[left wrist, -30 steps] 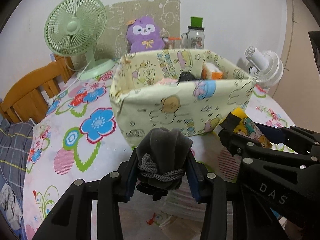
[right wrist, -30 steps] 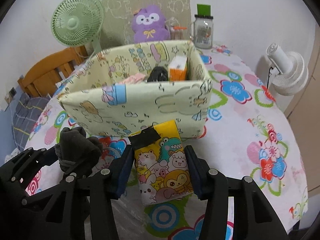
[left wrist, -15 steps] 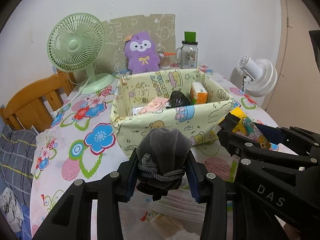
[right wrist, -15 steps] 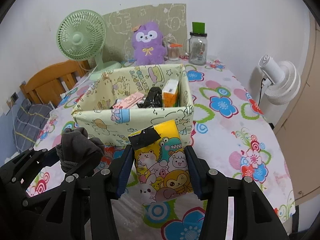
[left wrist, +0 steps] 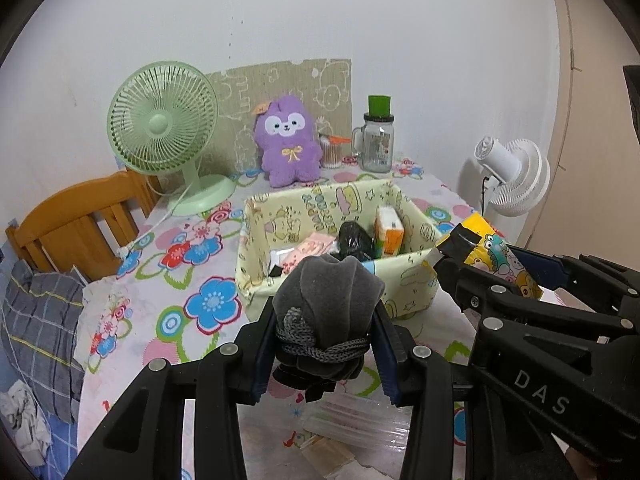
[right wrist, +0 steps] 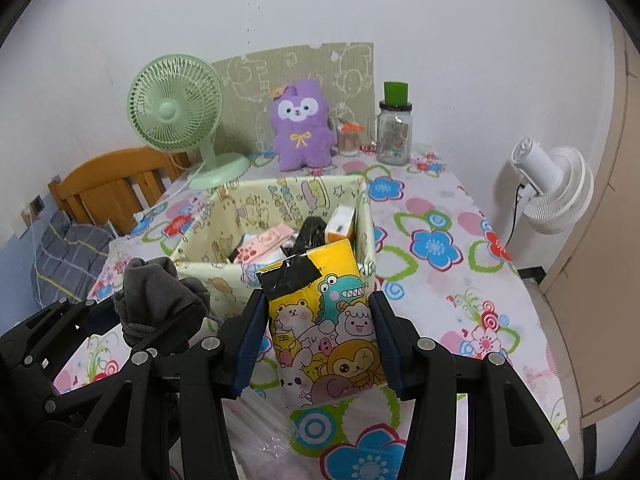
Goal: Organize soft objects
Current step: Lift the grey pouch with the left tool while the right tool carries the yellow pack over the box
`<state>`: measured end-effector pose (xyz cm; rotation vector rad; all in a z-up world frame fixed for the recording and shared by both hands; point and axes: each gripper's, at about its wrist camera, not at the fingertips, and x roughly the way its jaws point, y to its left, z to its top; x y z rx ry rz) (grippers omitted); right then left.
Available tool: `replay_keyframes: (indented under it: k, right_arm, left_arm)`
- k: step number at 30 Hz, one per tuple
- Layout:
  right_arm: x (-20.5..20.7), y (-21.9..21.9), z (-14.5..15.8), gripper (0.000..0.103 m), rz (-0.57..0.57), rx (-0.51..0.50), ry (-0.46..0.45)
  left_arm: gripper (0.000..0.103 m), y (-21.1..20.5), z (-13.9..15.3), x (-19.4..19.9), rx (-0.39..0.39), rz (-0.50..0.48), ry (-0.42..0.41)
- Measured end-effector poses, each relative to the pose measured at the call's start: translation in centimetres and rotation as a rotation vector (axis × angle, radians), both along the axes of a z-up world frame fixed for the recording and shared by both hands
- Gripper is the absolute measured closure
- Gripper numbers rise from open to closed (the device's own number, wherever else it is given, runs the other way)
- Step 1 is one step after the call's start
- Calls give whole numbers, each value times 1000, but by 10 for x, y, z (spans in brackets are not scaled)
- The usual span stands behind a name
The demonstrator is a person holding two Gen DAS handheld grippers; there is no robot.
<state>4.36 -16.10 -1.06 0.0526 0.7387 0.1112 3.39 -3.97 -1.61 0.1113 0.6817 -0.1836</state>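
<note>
Your left gripper [left wrist: 326, 354] is clamped on a rolled grey cloth bundle [left wrist: 328, 300] tied round with grey cord; both blue pads press its sides, and the bundle sticks up past the fingertips. Your right gripper [right wrist: 318, 342] is clamped on a yellow tissue pack [right wrist: 324, 328] printed with cartoon animals, black tape across its top edge, pack upright between the pads.

Both tools are above the table [right wrist: 440, 280] with the floral cloth, side by side and close: the right one shows at the right of the left wrist view, the left one at lower left of the right wrist view.

Straight ahead of both tools and below them sits the open fabric storage box [left wrist: 412, 280], pale yellow with cartoon print. Inside it: an orange-and-white tissue pack [left wrist: 388, 232] standing at the right, a black crumpled item [left wrist: 352, 240] beside it, a pink pack [left wrist: 308, 250] lying flat to the left.

Past the box, against the wall: purple plush toy [left wrist: 288, 140], green desk fan [left wrist: 164, 120] to its left, glass jar with green lid [left wrist: 378, 140] to its right. White fan [left wrist: 512, 176] stands off the table's right edge. Wooden chair [left wrist: 80, 224] far left.

Clear plastic wrap [left wrist: 360, 424] lies on the table right under your left tool.
</note>
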Motion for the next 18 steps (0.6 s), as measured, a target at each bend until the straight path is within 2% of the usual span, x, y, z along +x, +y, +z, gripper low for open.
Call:
replay_keyframes:
  k: [18]
  right_arm:
    - [11,-3,34,48,-16,-2,-64]
  left_arm:
    - [59,-3,32,15,-8,-17,-58]
